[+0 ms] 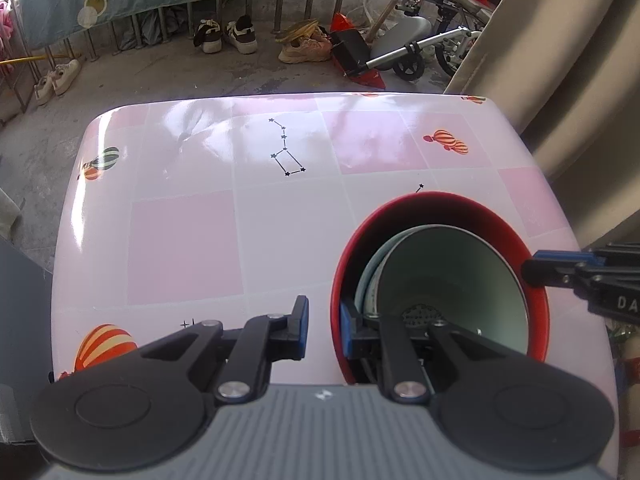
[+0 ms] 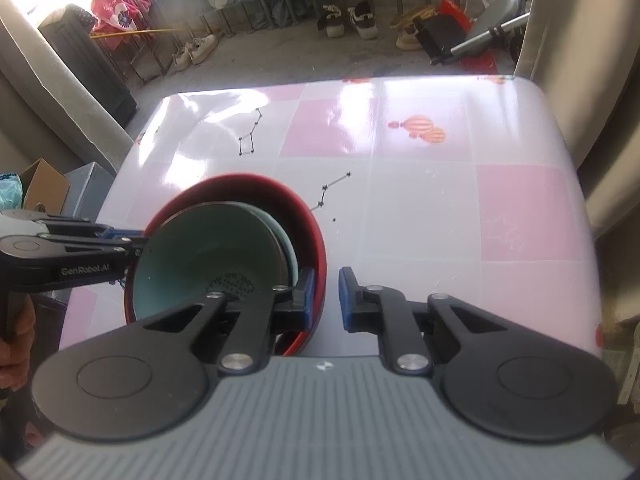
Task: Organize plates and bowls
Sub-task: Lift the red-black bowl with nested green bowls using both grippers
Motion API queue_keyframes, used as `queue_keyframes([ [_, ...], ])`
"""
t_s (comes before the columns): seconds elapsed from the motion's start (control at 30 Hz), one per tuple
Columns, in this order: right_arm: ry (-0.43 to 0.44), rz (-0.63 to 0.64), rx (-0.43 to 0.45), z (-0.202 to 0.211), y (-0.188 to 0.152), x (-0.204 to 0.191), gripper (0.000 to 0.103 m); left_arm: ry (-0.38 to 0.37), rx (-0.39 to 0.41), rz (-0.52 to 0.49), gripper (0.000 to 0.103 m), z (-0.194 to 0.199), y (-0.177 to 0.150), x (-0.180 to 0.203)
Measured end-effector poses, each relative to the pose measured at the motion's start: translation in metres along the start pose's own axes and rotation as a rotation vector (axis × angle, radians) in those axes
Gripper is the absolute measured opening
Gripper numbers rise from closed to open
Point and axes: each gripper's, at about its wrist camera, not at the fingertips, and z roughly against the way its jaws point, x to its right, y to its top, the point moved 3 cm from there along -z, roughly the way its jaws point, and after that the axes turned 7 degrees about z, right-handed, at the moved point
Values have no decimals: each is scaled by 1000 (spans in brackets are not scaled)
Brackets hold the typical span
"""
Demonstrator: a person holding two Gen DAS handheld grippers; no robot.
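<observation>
A red bowl (image 1: 440, 200) (image 2: 256, 180) sits at the near edge of the pink checked table (image 1: 184, 248) (image 2: 432, 220). Nested in it are a teal bowl (image 1: 452, 272) (image 2: 208, 248) and a paler one behind it. My left gripper (image 1: 324, 324) straddles the red bowl's left rim, one pad inside and one outside, shut on it. It shows in the right wrist view as the left gripper (image 2: 138, 242) clamped on that rim. My right gripper (image 2: 325, 296) is shut on the opposite rim; its tip (image 1: 530, 270) shows from the side. Whether the bowl is off the table I cannot tell.
Beyond the table's far edge lie several shoes (image 1: 228, 36) and a wheeled chair frame (image 1: 420, 52) on the concrete floor. A beige curtain (image 1: 560, 60) hangs close at the right. A cardboard box (image 2: 44, 188) stands left of the table. A person's hand (image 2: 16, 328) holds the left gripper.
</observation>
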Motion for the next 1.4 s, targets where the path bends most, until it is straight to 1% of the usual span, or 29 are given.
queue_keyframes([
  [0.17,-1,-11,9,9,3,1,12,-5,-2,4,17,-1,0,-2],
  [0.23,18,-18,16,15,4,3,14,-7,-4,7,17,-1,1,-2],
  [0.3,24,-13,3,16,3,3,14,-9,-7,11,18,-1,1,-3],
  [0.43,29,-19,-34,5,-1,4,14,-14,-15,31,22,-2,2,-5],
  [0.57,36,-42,-47,-6,0,6,14,-17,-19,51,28,-3,2,-9],
  [0.7,50,-53,-53,-13,0,4,8,-25,-23,68,29,-4,1,-11],
  [0.8,44,-45,-66,-19,-1,-1,7,-32,-26,85,27,-4,0,-12],
  [0.9,41,-54,-73,-22,-2,-1,7,-35,-24,79,20,-4,0,-9],
  [1.07,42,-82,-64,-24,-3,0,7,-46,-25,92,5,-5,-1,-4],
  [1.17,41,-91,-59,-25,-5,1,7,-26,-7,89,5,-3,-3,0],
  [1.27,25,-74,-54,-24,-5,-2,7,-46,-10,132,4,-3,-4,-5],
  [1.4,9,-60,-56,-23,-5,-5,6,-38,-12,138,4,-2,-4,-3],
])
